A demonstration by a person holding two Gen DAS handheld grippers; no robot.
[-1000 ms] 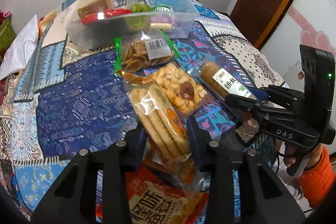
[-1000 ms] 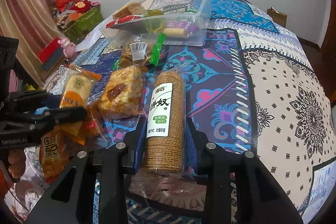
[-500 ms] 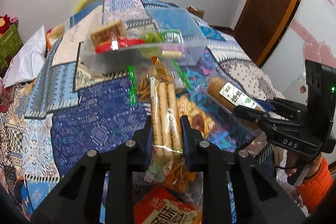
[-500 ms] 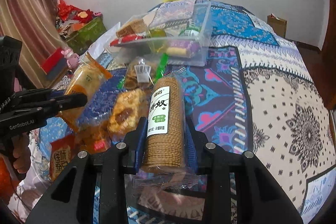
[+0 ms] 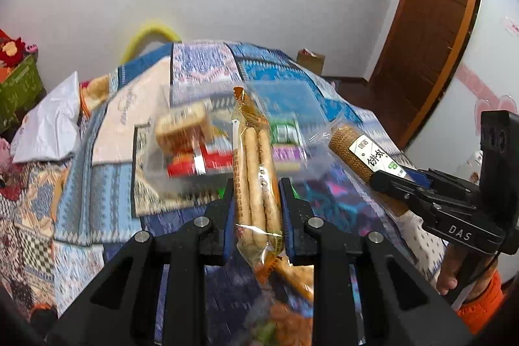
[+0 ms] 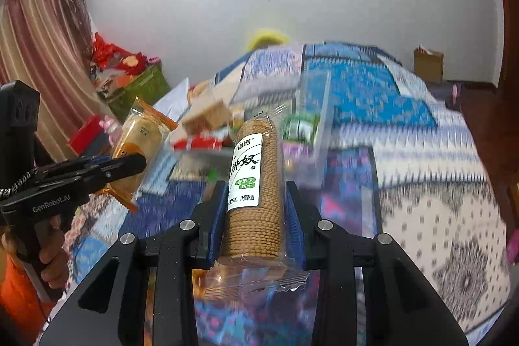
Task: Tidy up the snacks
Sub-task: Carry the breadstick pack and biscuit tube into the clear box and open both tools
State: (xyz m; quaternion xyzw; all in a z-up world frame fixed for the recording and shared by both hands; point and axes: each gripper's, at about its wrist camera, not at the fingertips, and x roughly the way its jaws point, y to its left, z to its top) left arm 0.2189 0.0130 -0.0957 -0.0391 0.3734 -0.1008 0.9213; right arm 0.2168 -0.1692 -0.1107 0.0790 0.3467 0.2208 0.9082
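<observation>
The bed w/ its patchwork quilt (image 5: 97,183) is taking up most of both views. Sitting on it, well ahead of both grippers, is the clear plastic bin (image 5: 181,164), already holding a few snacks: a brown cake-like block, sth red, green and purple packs. It's blurred, so details aren't readable.

The left gripper (image 5: 256,196) is clamping the breadstick pack (image 5: 256,157) low on its length, pads pressing both flat sides, top seam sticking up and fwd, tail crinkling below the jaws. It's hanging in the air between gripper and bin, clear of the quilt. Probably light, film slippery, sticks brittle; squeezing harder is likely snapping them, so a hold across the middle of the bundle is looking best, not on the loose end seams.

The right gripper (image 6: 256,206) is closed on the round biscuit roll (image 6: 256,180), gripping its lower half, label facing the camera, empty film tail spilling out under the jaws. Also airborne, near the bin's front. The stack is feeling stiffish as a column, I'd guess, but biscuits can crack and the round wrap may be rolling or sliding in flat pads; mid-roll hold on the packed part, not the film ends.

Both packs seem to be heading for the bin.
</observation>
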